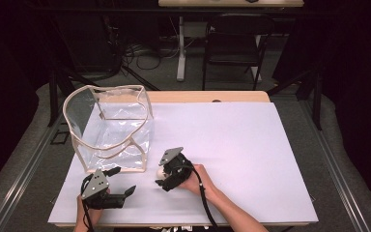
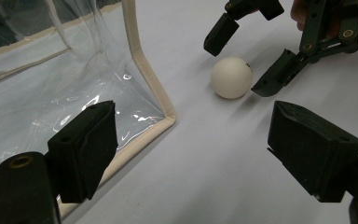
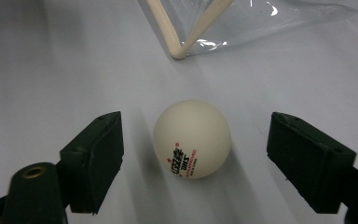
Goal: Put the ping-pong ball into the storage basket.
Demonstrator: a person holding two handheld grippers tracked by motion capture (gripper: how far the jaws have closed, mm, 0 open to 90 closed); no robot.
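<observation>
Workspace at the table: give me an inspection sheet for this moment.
Surface: white sheet over a wooden table.
Job's things: table tennis ball on the sheet, beside the clear bag.
Clutter: nothing seen.
Grippers: right gripper straddles the ball, pads not touching; left gripper open, empty.
Cables: one trails from each gripper; more lie on the floor.
Surroundings: folding chair, desk leg, dark room.

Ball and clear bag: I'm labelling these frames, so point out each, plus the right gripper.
Ball (image 3: pixel 192 138), right gripper view, centre of its white surface.
Clear bag (image 1: pixel 107 92), high view, its beige top rim.
Right gripper (image 3: pixel 193 158), right gripper view, midway between its fingertips.
</observation>
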